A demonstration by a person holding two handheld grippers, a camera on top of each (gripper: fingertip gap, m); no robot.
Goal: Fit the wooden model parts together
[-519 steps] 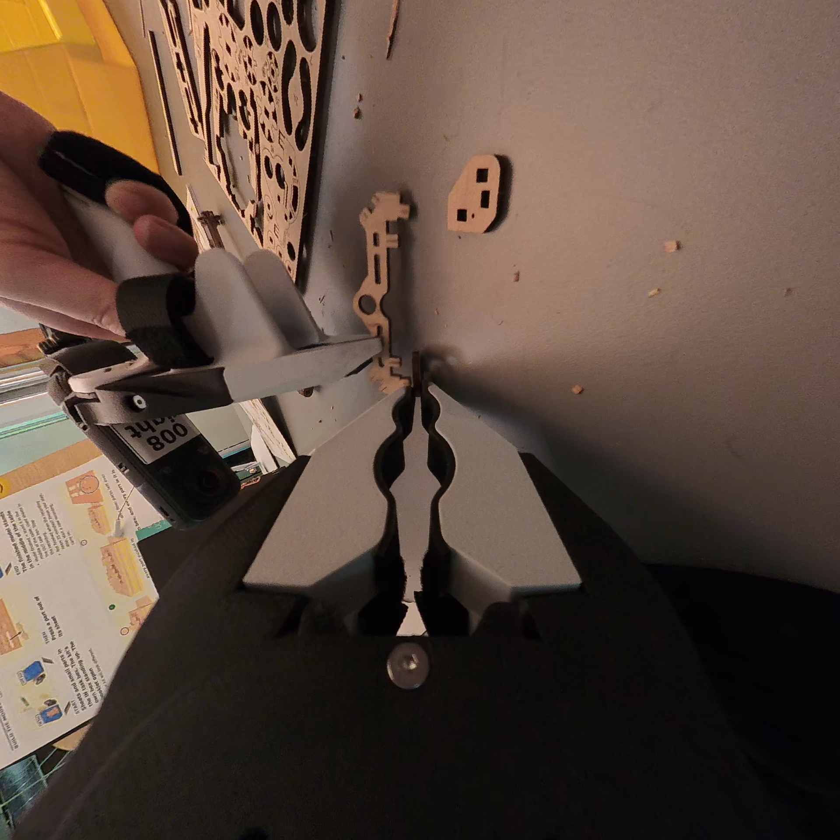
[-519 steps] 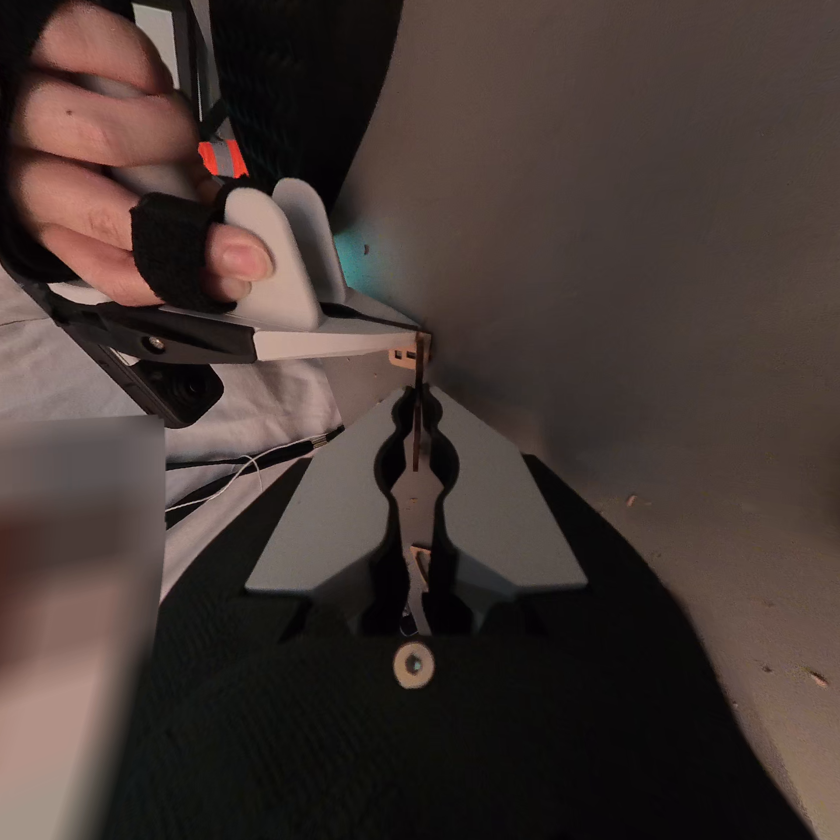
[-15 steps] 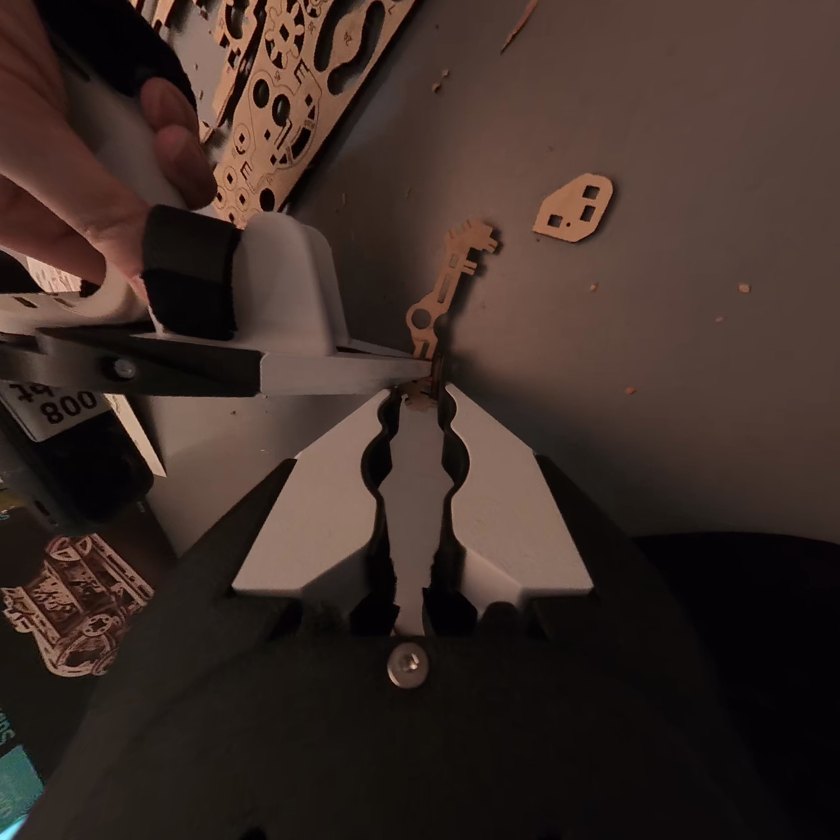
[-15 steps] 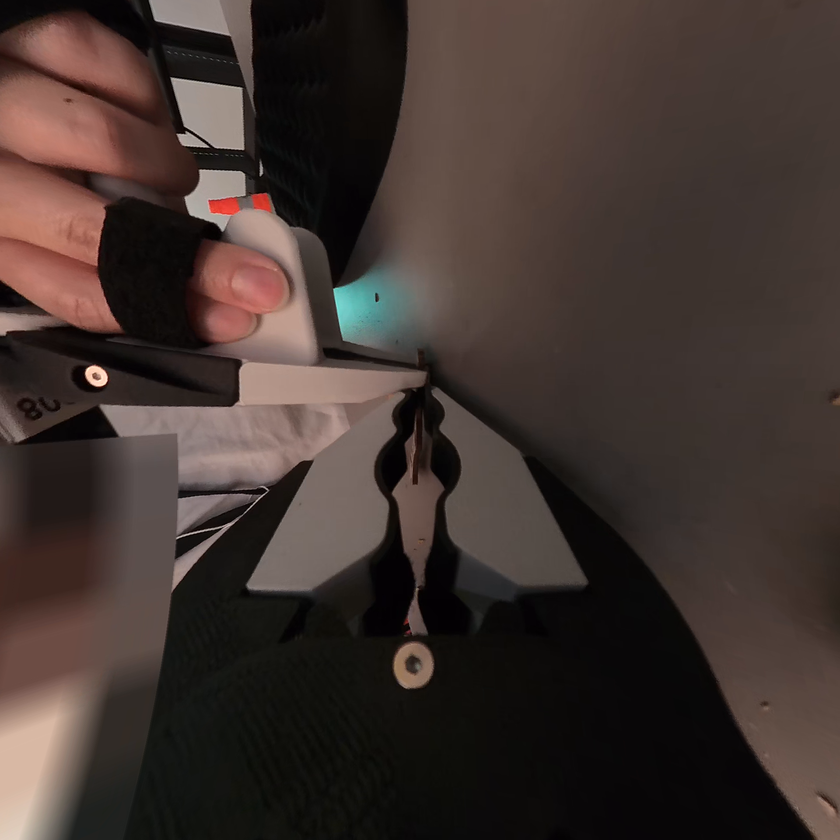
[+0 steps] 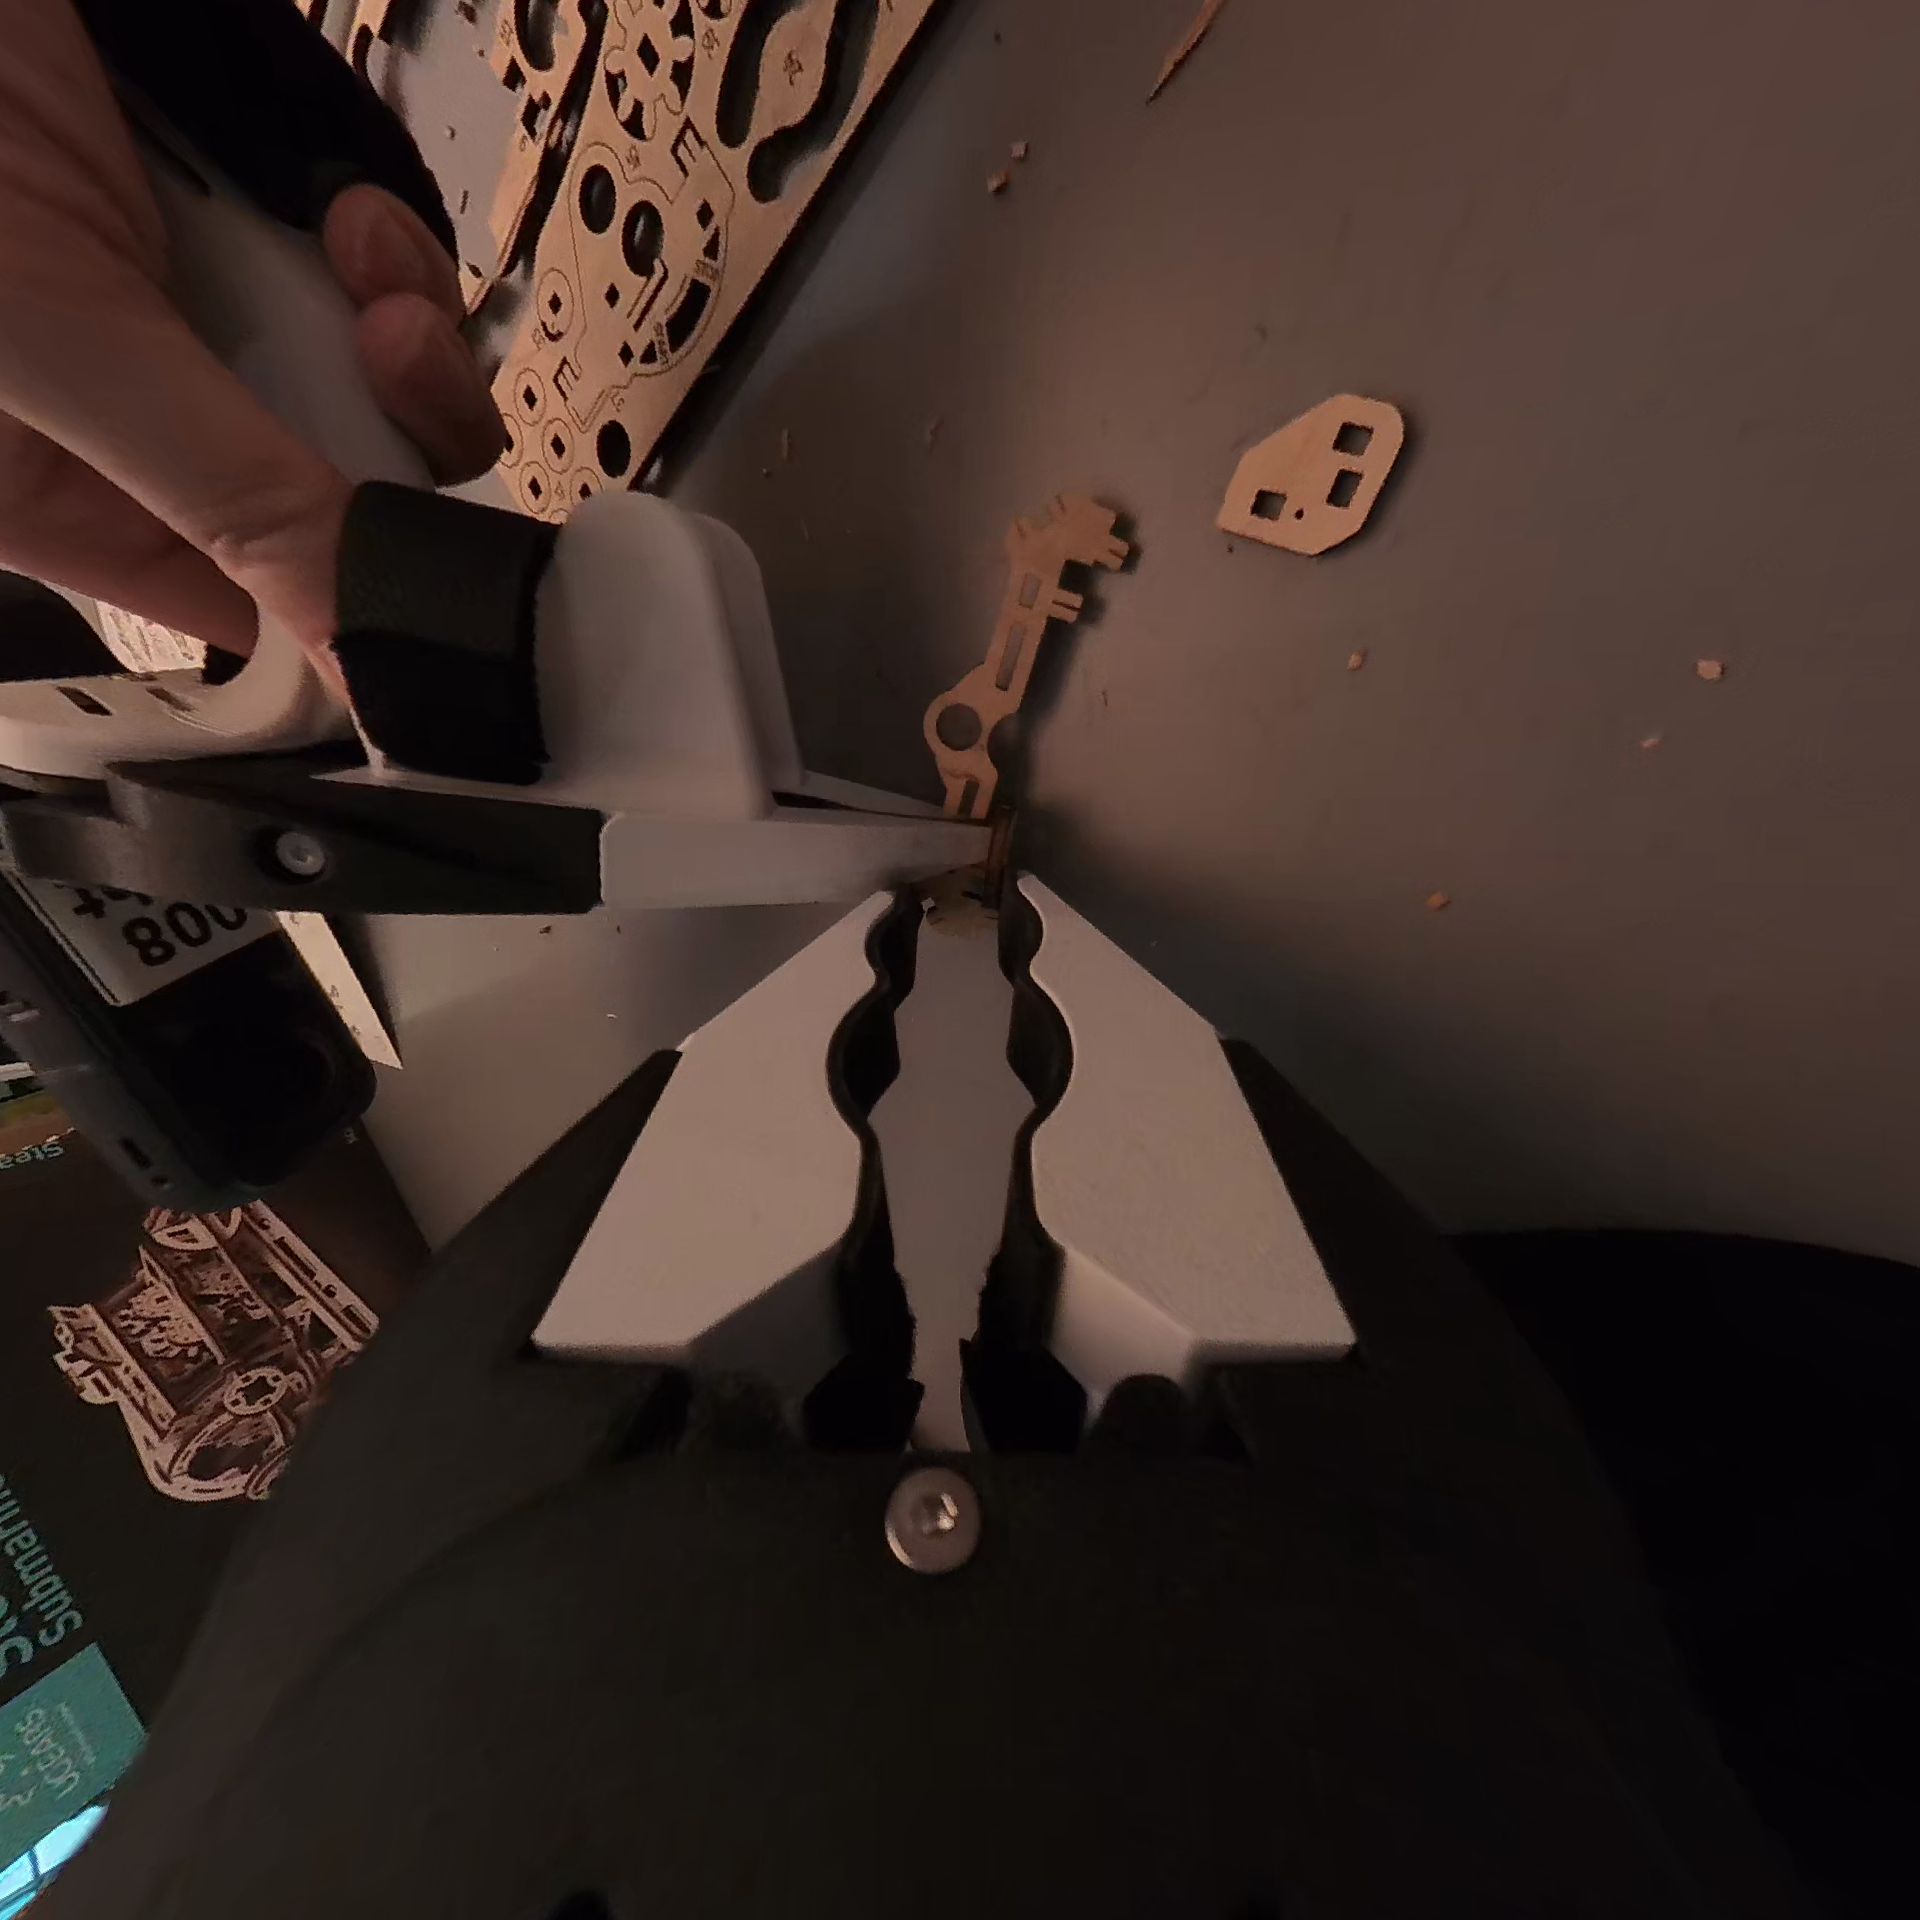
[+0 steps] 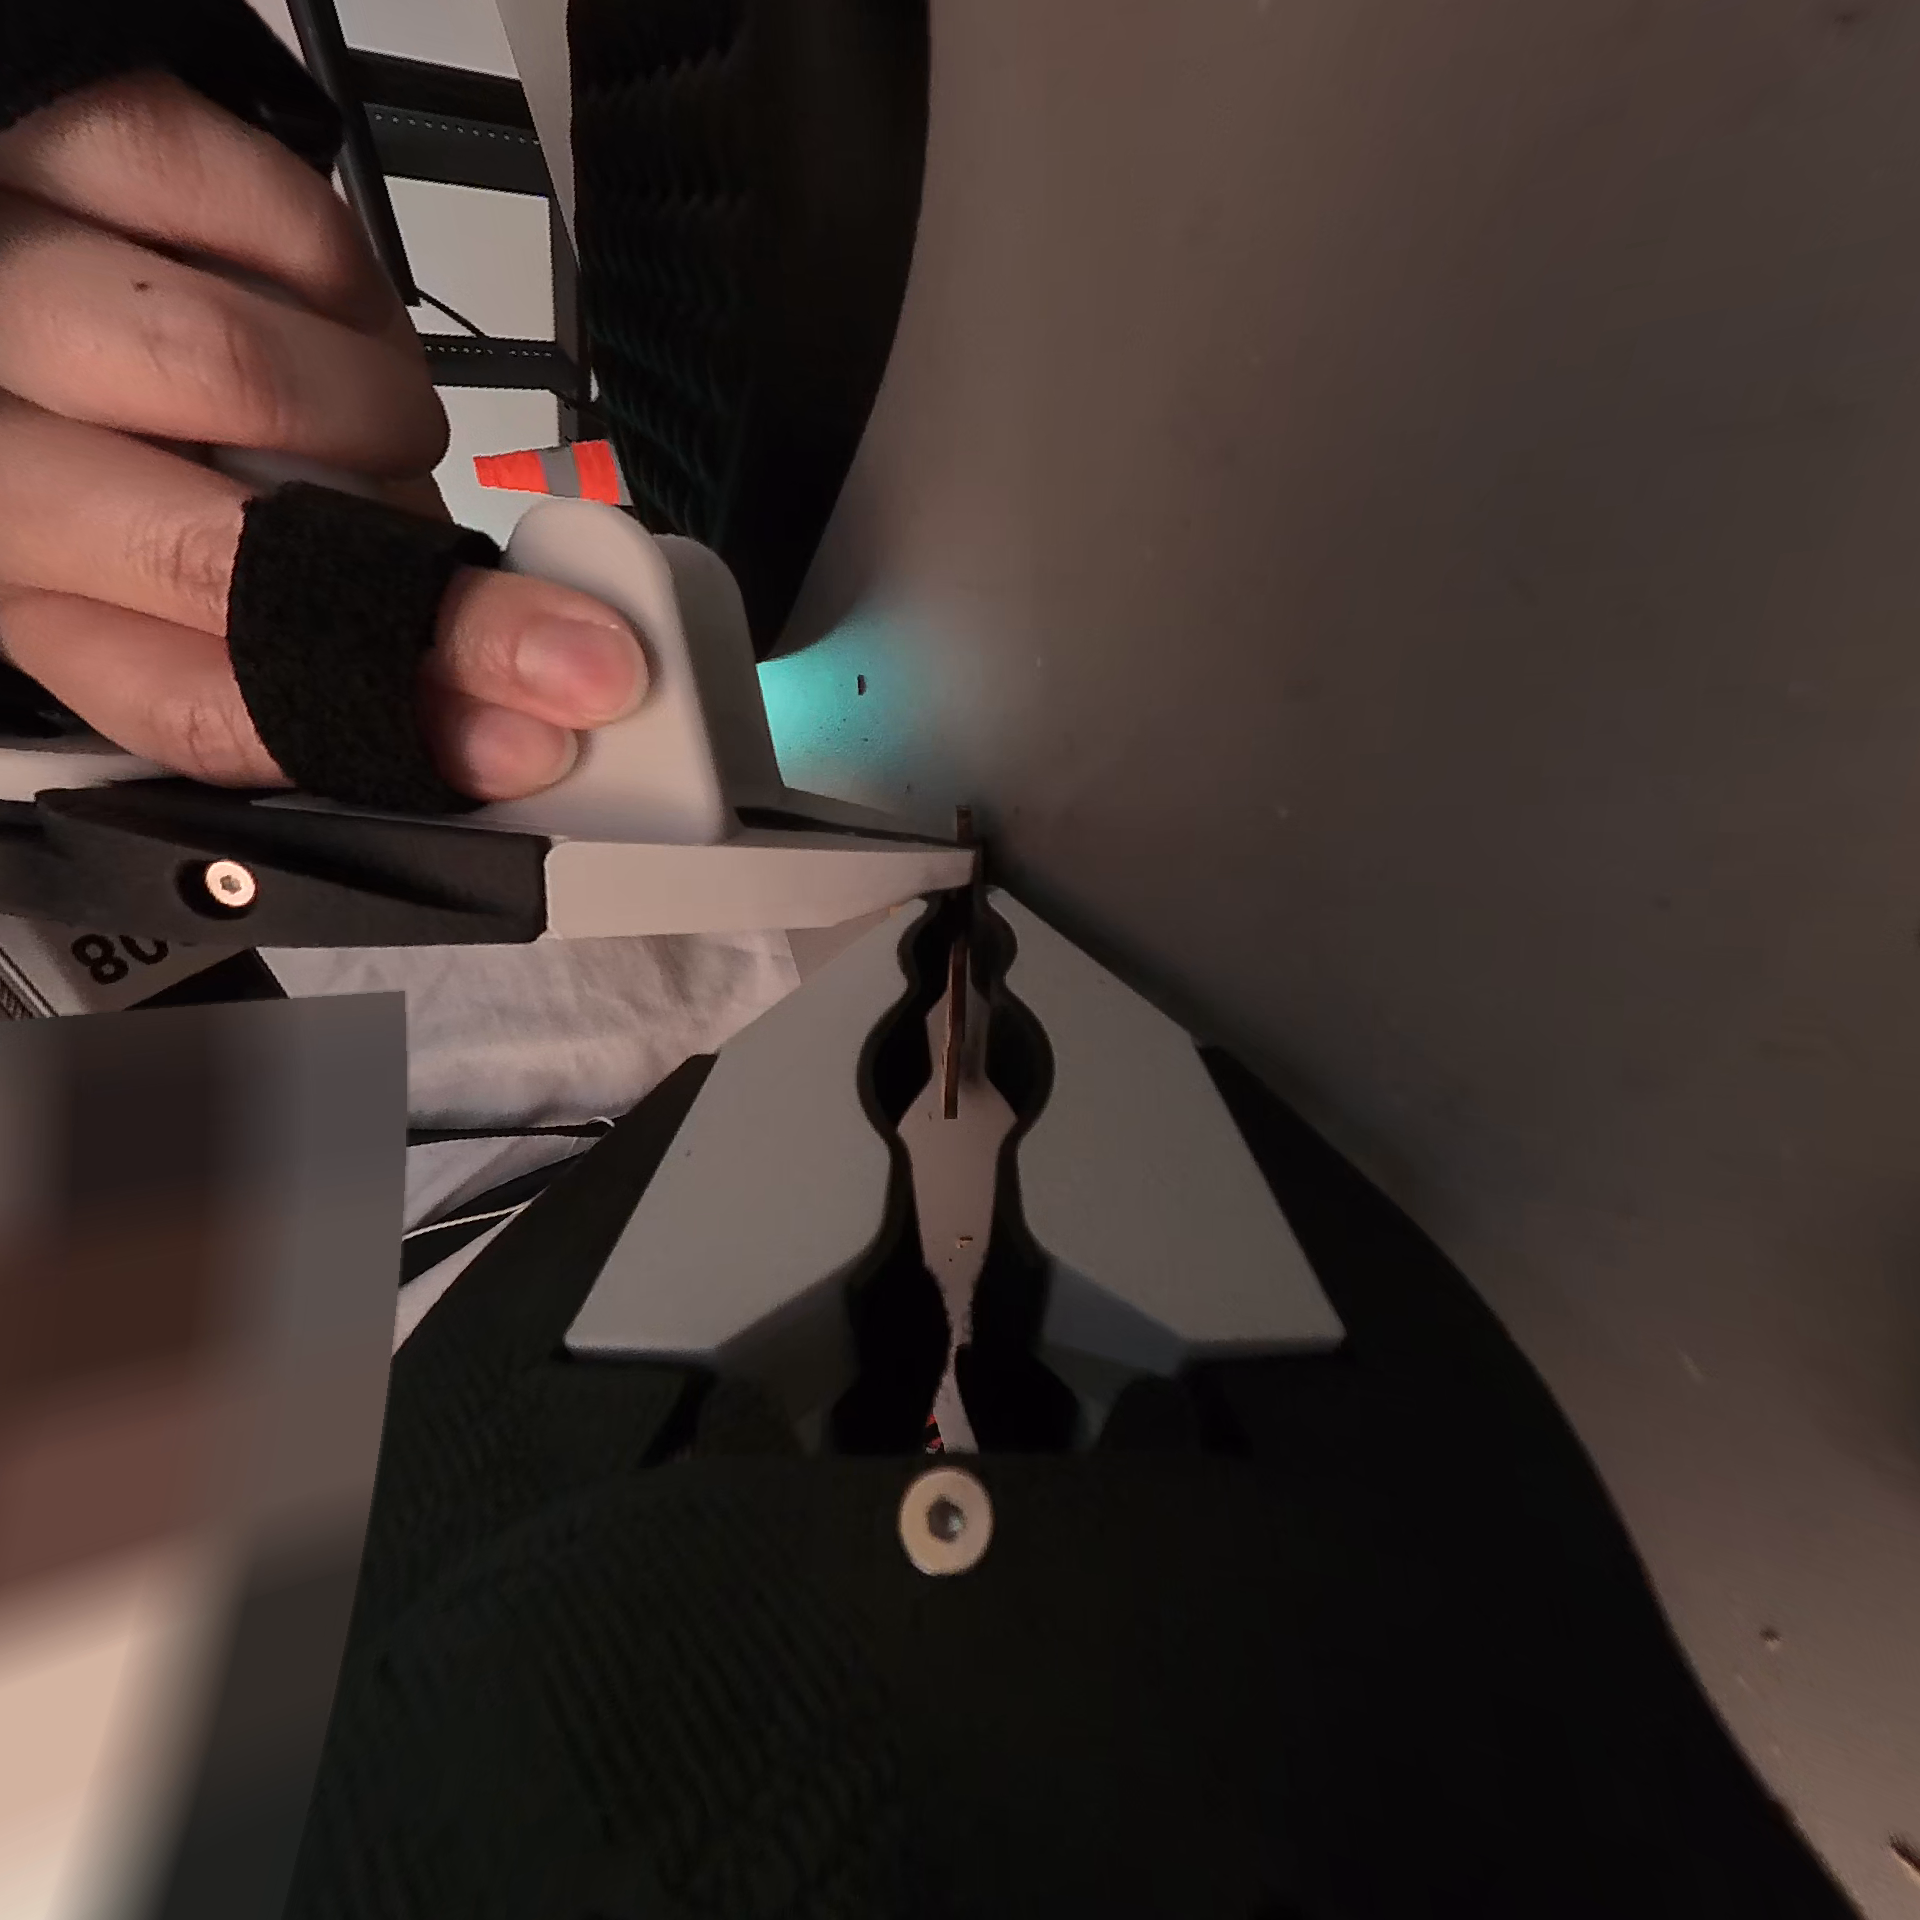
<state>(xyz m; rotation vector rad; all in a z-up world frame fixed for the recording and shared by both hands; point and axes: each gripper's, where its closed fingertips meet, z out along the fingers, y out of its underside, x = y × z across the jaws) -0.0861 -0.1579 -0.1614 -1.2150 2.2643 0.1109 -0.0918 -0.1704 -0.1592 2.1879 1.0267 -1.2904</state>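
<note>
Left gripper (image 5: pixel 956 904) has its jaws drawn in around the foot of the slotted strip (image 5: pixel 1023 623) and appears to pinch it by the edges. The contact itself is hidden under the other tool's finger. Right gripper (image 6: pixel 961 914) is clamped on a thin part (image 6: pixel 953 1023), seen edge-on between its pads and poking out past the tips.

Seventeen seconds ago your left jaws were almost closed beside the strip. They now stand a little wider, with the strip's end between them. The strip has also swung from upright to a slant in the left wrist view. Over the last half second almost nothing has moved, and you hold both tools tip to tip at one spot. That reads as the joint being pressed home rather than still lined up, though the slot cannot be seen, so seating is unconfirmed.

From the left tips, the strip runs up and away over the grey table (image 5: pixel 1455 831), with the right gripper (image 5: pixel 977 847) crossing its lower end from the left. Farther off and well apart lies a loose plate (image 5: pixel 1314 483) with square holes. The cut-out sheet (image 5: pixel 644 208) sits beyond your hand (image 5: pixel 156 416).
</note>
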